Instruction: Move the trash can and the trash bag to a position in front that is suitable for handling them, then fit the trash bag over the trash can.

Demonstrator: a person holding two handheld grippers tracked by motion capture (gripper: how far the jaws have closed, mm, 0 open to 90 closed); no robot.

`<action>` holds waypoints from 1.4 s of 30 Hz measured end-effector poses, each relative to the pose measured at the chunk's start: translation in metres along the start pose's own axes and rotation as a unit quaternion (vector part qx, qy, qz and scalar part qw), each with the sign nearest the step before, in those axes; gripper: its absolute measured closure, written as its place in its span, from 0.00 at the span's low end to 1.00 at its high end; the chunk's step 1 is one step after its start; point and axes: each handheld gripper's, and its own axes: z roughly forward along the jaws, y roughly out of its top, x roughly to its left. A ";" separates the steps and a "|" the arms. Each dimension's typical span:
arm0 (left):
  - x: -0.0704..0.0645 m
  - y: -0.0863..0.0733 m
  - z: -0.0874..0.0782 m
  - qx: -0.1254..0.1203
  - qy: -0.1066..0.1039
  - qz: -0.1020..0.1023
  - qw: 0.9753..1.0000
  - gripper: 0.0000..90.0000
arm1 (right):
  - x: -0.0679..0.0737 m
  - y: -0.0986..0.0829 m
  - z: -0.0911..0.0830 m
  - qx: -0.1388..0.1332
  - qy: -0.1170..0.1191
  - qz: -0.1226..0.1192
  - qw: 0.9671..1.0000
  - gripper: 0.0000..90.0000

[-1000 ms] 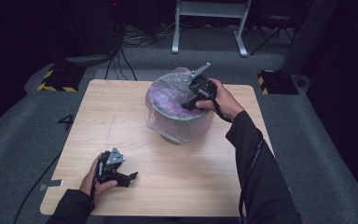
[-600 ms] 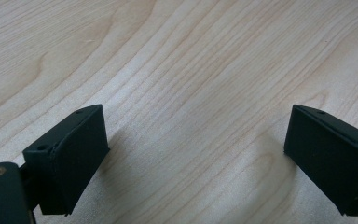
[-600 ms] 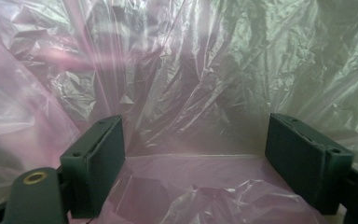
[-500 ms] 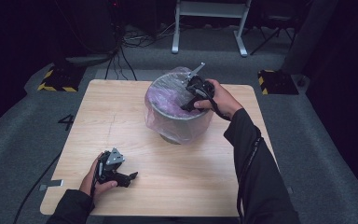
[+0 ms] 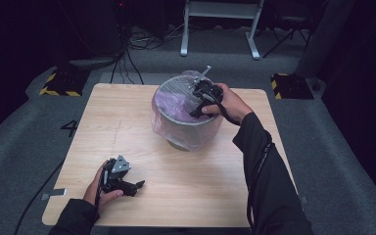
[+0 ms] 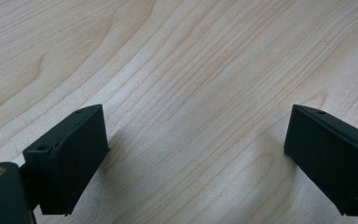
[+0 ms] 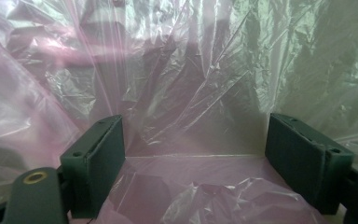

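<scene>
Translucent pink bag [image 5: 176, 105] lines grey bin [image 5: 186, 133]; black tongs [image 5: 199, 105].

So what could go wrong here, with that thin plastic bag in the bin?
The right hand-held gripper sits inside the bin, jaws open against the thin pink bag. Closing or pulling hard could tear the film or drag the liner off the rim. The bin stands unheld, since the left hand-held gripper rests open on the table, far from it, so a tug might tip or slide it.
</scene>
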 end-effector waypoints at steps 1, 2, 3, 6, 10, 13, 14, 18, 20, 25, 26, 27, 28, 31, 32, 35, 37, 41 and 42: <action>0.000 0.000 0.000 0.000 0.000 0.000 1.000 0.07 | 0.000 0.000 0.000 0.003 -0.001 -0.002 1.000 0.22; 0.000 0.000 0.000 -0.001 0.000 0.000 1.000 0.07 | 0.001 0.001 0.001 0.007 -0.002 -0.001 1.000 0.22; 0.000 0.000 0.000 0.000 -0.001 0.000 1.000 0.07 | 0.001 0.001 0.001 0.007 -0.003 -0.003 1.000 0.22; 0.000 0.000 0.000 0.001 -0.001 0.000 1.000 0.07 | 0.002 0.001 0.002 0.011 -0.003 -0.007 1.000 0.22; 0.000 0.000 0.000 0.002 -0.001 0.000 1.000 0.07 | 0.002 0.001 0.002 0.015 -0.002 -0.009 1.000 0.22; 0.000 0.000 0.000 0.000 0.000 0.000 1.000 0.07 | 0.003 0.001 0.003 0.016 -0.003 -0.010 1.000 0.22; 0.000 0.000 0.000 0.001 -0.002 0.000 1.000 0.07 | 0.003 0.001 0.003 0.018 -0.002 -0.009 1.000 0.22; 0.000 0.000 0.000 0.002 -0.001 0.000 1.000 0.07 | 0.003 0.002 0.003 0.021 -0.001 -0.010 1.000 0.22; 0.000 0.000 0.000 -0.001 -0.001 0.000 1.000 0.07 | 0.003 0.002 0.004 0.022 -0.001 -0.012 1.000 0.22; 0.000 0.000 0.000 -0.001 -0.001 0.000 1.000 0.07 | 0.003 0.002 0.004 0.024 -0.002 -0.013 1.000 0.22; 0.000 0.000 0.000 0.000 -0.001 0.000 1.000 0.07 | 0.003 0.002 0.004 0.024 -0.001 -0.013 1.000 0.22; 0.000 0.000 0.000 -0.001 -0.001 -0.002 1.000 0.07 | 0.003 0.002 0.004 0.024 -0.001 -0.013 1.000 0.22; 0.000 0.000 0.000 -0.001 -0.001 0.000 1.000 0.07 | 0.003 0.002 0.004 0.023 -0.001 -0.013 1.000 0.22; 0.000 0.000 0.000 0.000 0.000 0.000 1.000 0.07 | 0.003 0.002 0.004 0.022 -0.002 -0.012 1.000 0.22; 0.000 0.000 0.000 0.001 -0.002 0.000 1.000 0.07 | 0.003 0.001 0.004 0.020 -0.002 -0.013 1.000 0.22; 0.000 0.000 0.000 0.001 -0.001 -0.001 1.000 0.07 | 0.003 0.001 0.004 0.017 -0.002 -0.013 1.000 0.22; 0.000 0.000 -0.001 0.002 0.001 0.001 1.000 0.07 | 0.004 0.001 0.003 0.016 -0.004 -0.011 1.000 0.22; 0.000 -0.001 -0.001 0.001 0.001 -0.001 1.000 0.08 | 0.003 0.001 0.003 0.017 -0.001 -0.010 1.000 0.22; 0.000 -0.001 -0.001 0.000 0.002 0.003 1.000 0.08 | 0.003 0.001 0.003 0.017 -0.001 -0.009 1.000 0.22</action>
